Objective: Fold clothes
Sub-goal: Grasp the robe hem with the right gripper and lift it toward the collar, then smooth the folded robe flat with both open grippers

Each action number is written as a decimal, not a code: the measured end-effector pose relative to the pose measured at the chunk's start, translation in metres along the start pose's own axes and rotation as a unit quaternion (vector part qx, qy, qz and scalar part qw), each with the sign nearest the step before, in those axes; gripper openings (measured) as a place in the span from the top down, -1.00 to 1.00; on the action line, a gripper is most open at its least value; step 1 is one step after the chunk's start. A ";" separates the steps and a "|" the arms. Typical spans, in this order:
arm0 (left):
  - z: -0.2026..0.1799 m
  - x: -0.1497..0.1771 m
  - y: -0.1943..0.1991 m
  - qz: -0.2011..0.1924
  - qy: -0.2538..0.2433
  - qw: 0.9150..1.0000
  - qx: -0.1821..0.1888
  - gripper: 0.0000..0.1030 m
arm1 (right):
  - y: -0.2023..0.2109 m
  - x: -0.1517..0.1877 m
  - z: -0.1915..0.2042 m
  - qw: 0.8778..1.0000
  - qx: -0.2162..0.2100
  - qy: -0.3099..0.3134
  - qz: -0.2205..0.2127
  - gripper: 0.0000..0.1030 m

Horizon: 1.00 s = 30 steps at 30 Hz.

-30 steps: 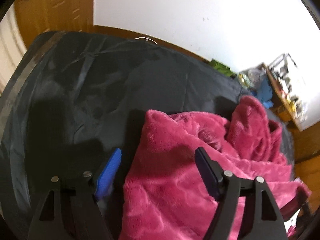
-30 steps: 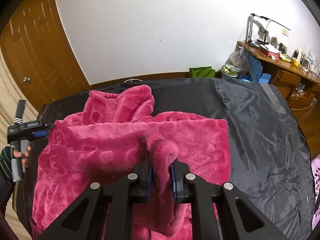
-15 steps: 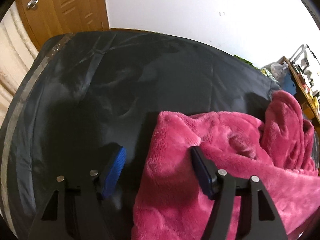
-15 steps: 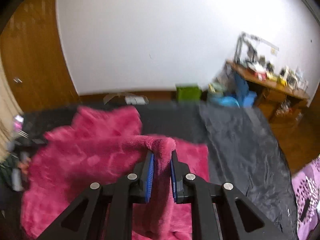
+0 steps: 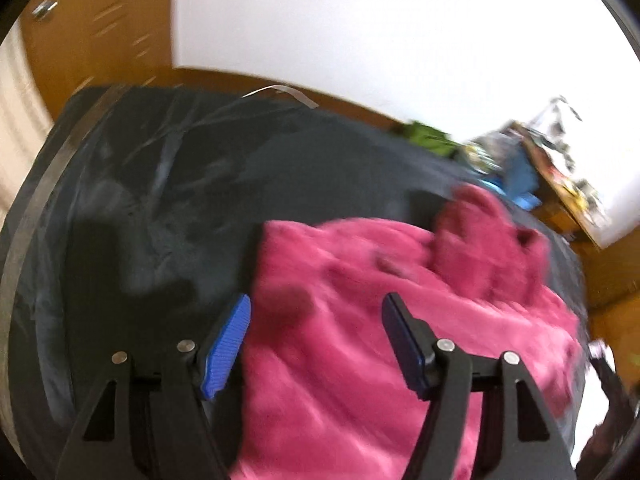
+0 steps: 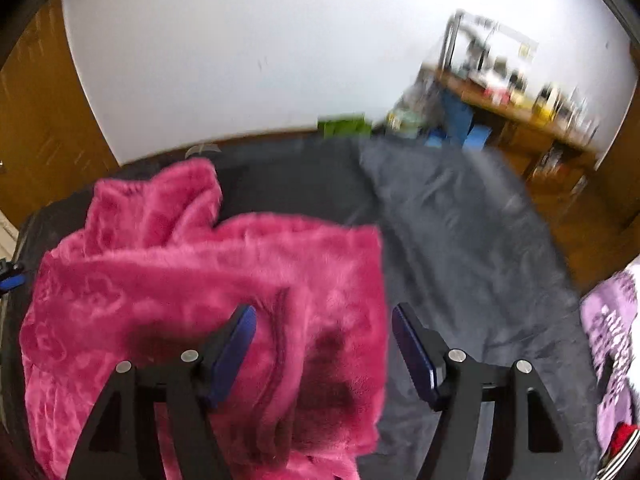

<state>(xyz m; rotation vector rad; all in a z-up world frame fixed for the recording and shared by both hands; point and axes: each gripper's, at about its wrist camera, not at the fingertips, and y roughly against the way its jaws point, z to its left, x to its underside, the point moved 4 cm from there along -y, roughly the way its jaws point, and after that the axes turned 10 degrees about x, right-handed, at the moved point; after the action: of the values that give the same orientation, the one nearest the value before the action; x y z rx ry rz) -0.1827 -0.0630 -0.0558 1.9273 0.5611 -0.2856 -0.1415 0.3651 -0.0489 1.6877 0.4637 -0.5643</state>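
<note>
A fluffy pink garment point(image 6: 208, 288) lies rumpled on a black sheet point(image 6: 460, 240); it also shows in the left wrist view point(image 5: 380, 320). My right gripper point(image 6: 324, 320) is open and empty, just above the garment's right part. My left gripper point(image 5: 316, 314) is open and empty, over the garment's left edge, with its left fingertip point(image 5: 234, 328) above the black sheet point(image 5: 160, 200). Both views are blurred by motion.
A wooden door point(image 5: 92, 36) and a white wall stand beyond the sheet. A cluttered wooden desk point(image 6: 520, 112) with blue items and a green bag point(image 6: 344, 126) is at the back right. A purple printed cloth point(image 6: 612, 340) lies at the right edge.
My right gripper was shut on a fold of the pink garment and has opened, letting it drop onto the pile. My left gripper stayed open and shifted slightly.
</note>
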 end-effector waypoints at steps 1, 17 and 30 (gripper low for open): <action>-0.009 0.006 0.002 0.007 -0.018 1.000 0.011 -0.40 | 0.007 0.001 0.008 1.000 -0.022 0.009 -0.008 -0.40; -0.029 0.061 -0.063 0.072 -0.088 0.993 -0.016 -0.50 | -0.049 0.074 0.084 0.990 -0.033 0.119 0.062 -0.52; -0.034 0.060 -0.073 0.071 -0.082 0.994 -0.026 -0.69 | -0.040 0.088 0.084 0.997 -0.017 0.065 -0.031 -0.65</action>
<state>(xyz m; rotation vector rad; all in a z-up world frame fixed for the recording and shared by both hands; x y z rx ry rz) -0.1702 0.0077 -0.1263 1.8622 0.3192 -0.3306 -0.1042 0.2897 -0.1453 1.6878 0.6180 -0.4906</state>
